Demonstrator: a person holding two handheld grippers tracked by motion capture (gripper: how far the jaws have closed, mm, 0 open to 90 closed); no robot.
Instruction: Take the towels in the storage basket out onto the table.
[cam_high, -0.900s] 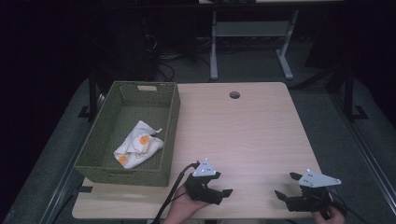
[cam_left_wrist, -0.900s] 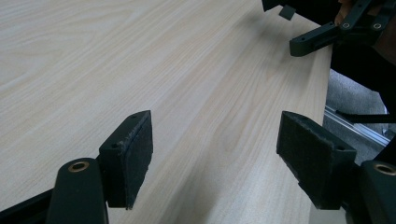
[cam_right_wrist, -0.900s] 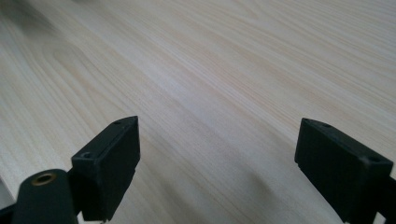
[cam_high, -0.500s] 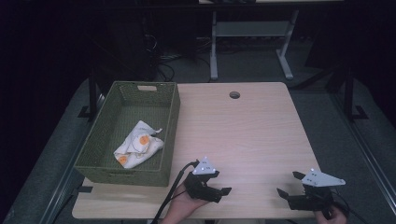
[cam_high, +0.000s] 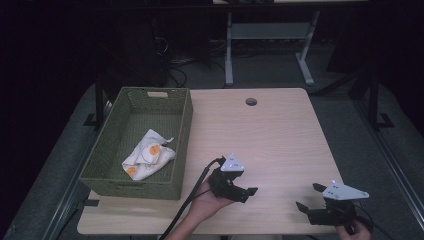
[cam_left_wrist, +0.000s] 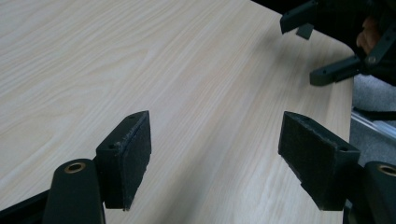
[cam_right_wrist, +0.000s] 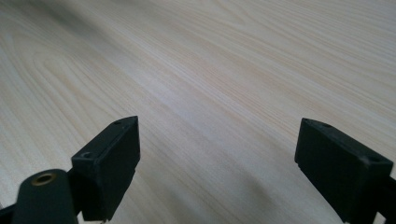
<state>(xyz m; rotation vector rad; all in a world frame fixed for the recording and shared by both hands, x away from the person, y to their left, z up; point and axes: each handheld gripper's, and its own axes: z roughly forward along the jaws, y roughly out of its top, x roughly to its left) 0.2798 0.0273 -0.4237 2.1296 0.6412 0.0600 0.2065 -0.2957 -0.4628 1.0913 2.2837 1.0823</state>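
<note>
My left gripper (cam_high: 248, 194) hovers low over the near middle of the light wooden table (cam_high: 280, 135), held by a hand that comes in from the bottom edge. Its jaws point right and stand wide open with nothing between them (cam_left_wrist: 219, 140). At the table's near right corner my right gripper (cam_high: 309, 196) points left toward it, also open and empty (cam_right_wrist: 219, 154). In the left gripper view the right gripper's fingers (cam_left_wrist: 327, 74) show at the top right. Both sets of pads look down on bare wood.
A green woven basket (cam_high: 182, 145) stands on the table's left side with a crumpled white cloth with orange spots (cam_high: 147, 157) inside. A round cable hole (cam_high: 251, 101) sits near the far edge. Dark floor, cables and a metal stand lie beyond.
My left gripper has shifted a little forward and to the right over the table. The right gripper has hardly moved. Both stay open.
</note>
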